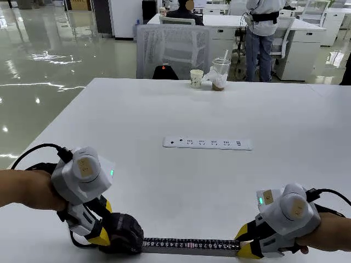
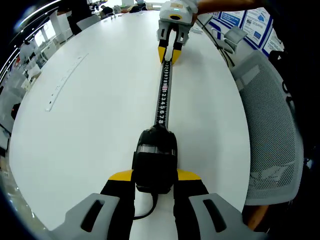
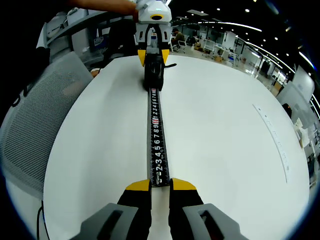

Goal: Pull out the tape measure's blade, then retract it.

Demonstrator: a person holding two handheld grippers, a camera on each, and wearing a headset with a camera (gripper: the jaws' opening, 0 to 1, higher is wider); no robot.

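Head view first: see the tape measure down on the tabletop, held in the left hand-held gripper. Pulled out part way, with the blade lying flat and straight from there across to the right hand-held gripper. So the first half of the job looks well under way, maybe close to done; hard to tell how much more to pull. Left to do: letting the blade slide back inside. In the left gripper view, closed snug on the black case, one yellow tip on each side. In the right gripper view, almost fully closed, pinching the very end of the blade between the tips, with the numbers running straight ahead toward the case.
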